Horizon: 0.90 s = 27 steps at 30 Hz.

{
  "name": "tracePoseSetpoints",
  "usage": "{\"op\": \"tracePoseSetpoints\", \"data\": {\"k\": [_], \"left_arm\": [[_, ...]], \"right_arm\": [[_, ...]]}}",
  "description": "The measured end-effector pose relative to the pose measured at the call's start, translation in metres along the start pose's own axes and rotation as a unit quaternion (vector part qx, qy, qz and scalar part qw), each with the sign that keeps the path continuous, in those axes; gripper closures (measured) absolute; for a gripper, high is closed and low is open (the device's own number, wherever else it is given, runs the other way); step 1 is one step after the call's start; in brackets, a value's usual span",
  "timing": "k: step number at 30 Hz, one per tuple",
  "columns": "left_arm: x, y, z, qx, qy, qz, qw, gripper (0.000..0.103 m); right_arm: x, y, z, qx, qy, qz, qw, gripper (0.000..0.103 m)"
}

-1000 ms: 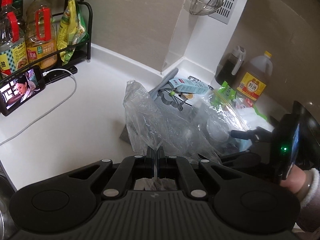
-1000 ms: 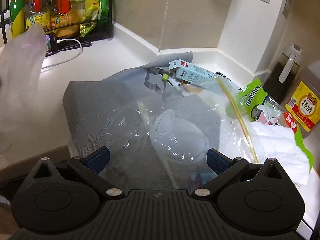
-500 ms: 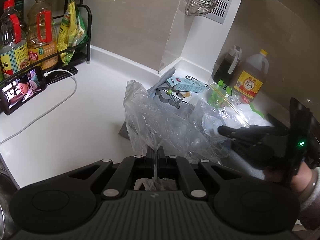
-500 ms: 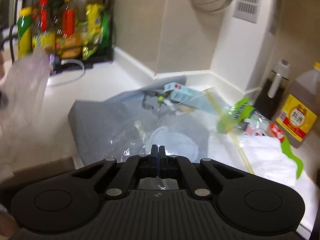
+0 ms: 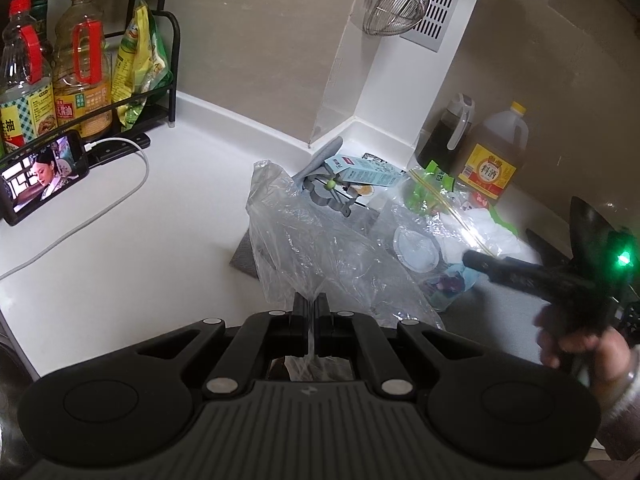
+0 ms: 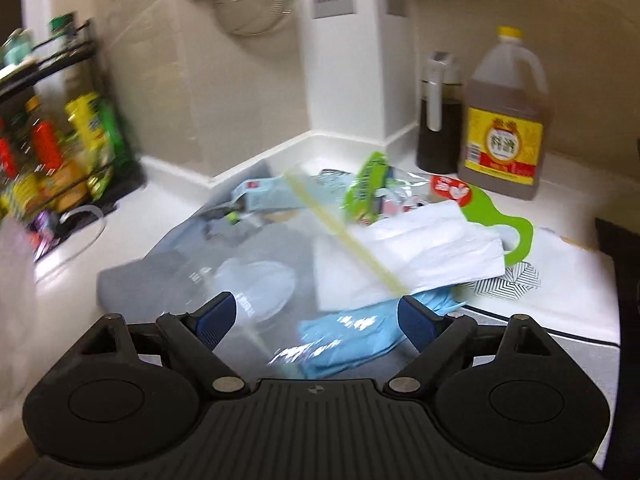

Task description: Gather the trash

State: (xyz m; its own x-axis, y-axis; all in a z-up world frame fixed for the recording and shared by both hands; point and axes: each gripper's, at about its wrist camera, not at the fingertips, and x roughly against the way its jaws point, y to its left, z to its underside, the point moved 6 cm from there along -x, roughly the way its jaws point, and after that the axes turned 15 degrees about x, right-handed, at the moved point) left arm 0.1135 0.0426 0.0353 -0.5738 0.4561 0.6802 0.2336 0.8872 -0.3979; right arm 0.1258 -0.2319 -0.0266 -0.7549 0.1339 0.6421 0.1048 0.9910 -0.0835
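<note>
Trash (image 6: 404,248) lies heaped on the counter at twelve o'clock from the right gripper (image 6: 316,316), whose jaws gape wide and empty, the nearer tool. The left gripper (image 5: 310,312) pinches the clear plastic bag (image 5: 316,252), upright at its twelve o'clock.

walls: beige tile (image 5: 256,60) | counter: white (image 5: 120,240) | far left: black rack (image 5: 168,60) | far: white vent column (image 5: 412,92)
</note>
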Motion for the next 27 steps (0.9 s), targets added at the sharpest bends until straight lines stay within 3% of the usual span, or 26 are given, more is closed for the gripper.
{"op": "tracePoseSetpoints", "data": {"k": [4, 6, 7, 8, 11, 13, 18, 22, 27], "left_arm": [[0.0, -0.001, 0.002, -0.001, 0.001, 0.0, 1.0, 0.101], [0.001, -0.002, 0.005, -0.002, 0.004, -0.001, 1.0, 0.101], [0.001, -0.002, 0.006, -0.004, 0.005, -0.001, 1.0, 0.101], [0.002, -0.002, 0.007, -0.006, 0.006, -0.001, 1.0, 0.101], [0.003, -0.001, 0.01, -0.01, 0.009, -0.002, 0.9999, 0.101], [0.004, -0.001, 0.011, -0.014, 0.011, -0.002, 0.9998, 0.101], [0.008, 0.0, 0.013, -0.026, 0.017, -0.002, 0.9995, 0.101], [0.011, 0.003, 0.016, -0.033, 0.029, -0.005, 0.999, 0.101], [0.011, 0.008, 0.028, -0.048, 0.059, -0.012, 0.9971, 0.101]], "right_arm": [[-0.03, -0.019, 0.007, -0.028, 0.032, 0.029, 0.999, 0.013], [-0.038, -0.018, 0.01, -0.038, 0.038, 0.008, 0.999, 0.017], [-0.039, -0.018, 0.01, -0.048, 0.031, -0.006, 0.998, 0.031], [-0.038, -0.015, 0.01, -0.053, 0.024, -0.022, 0.998, 0.052], [-0.028, -0.004, 0.006, -0.034, 0.005, -0.047, 0.998, 0.088], [-0.016, 0.003, 0.0, -0.022, -0.023, -0.045, 0.998, 0.1], [0.02, 0.018, -0.02, 0.014, -0.084, -0.062, 0.994, 0.103], [0.059, 0.031, -0.035, 0.054, -0.122, -0.098, 0.986, 0.103], [0.103, 0.036, -0.044, 0.087, -0.141, -0.143, 0.976, 0.103]]}}
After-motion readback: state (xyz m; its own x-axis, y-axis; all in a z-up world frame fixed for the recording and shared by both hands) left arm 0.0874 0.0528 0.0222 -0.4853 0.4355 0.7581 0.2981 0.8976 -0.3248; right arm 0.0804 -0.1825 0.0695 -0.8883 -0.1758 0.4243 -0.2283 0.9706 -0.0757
